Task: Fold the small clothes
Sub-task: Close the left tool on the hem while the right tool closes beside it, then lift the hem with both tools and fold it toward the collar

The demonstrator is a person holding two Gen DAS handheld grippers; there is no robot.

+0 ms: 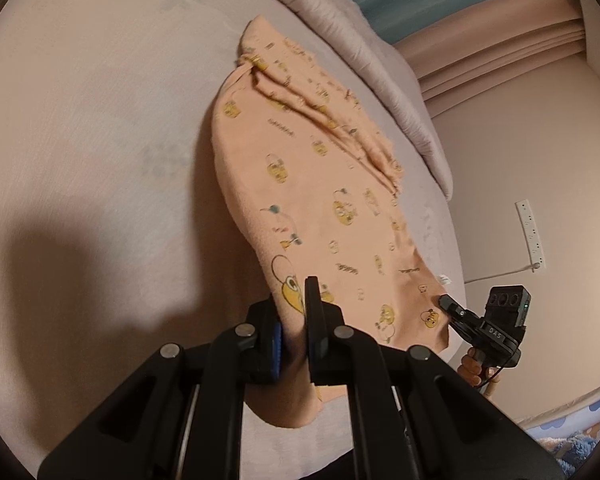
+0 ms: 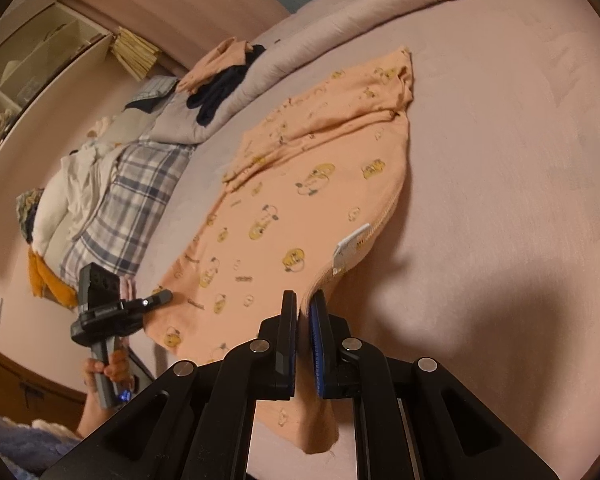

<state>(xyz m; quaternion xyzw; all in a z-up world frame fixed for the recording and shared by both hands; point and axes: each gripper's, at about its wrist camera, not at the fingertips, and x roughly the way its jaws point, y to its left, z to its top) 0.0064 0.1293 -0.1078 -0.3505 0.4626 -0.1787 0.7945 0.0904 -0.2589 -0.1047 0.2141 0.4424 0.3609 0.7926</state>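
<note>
A small orange garment (image 1: 320,208) with yellow cartoon prints lies stretched on the pink bed (image 1: 100,140). Its near edge is lifted off the bed. My left gripper (image 1: 294,320) is shut on one near corner of the garment. My right gripper (image 2: 303,320) is shut on the other near corner, next to a white label (image 2: 350,246). The garment also shows in the right wrist view (image 2: 300,200). The right gripper is seen in the left wrist view (image 1: 446,304), and the left gripper in the right wrist view (image 2: 162,296), each pinching a corner. The far end is bunched in folds.
A rolled pink quilt (image 1: 364,52) runs along the bed's far side. A pile of other clothes (image 2: 220,76), a plaid cloth (image 2: 132,192) and white laundry (image 2: 76,196) lie beyond the garment. A shelf unit (image 2: 32,64) stands at the wall. A power strip (image 1: 532,232) hangs on the wall.
</note>
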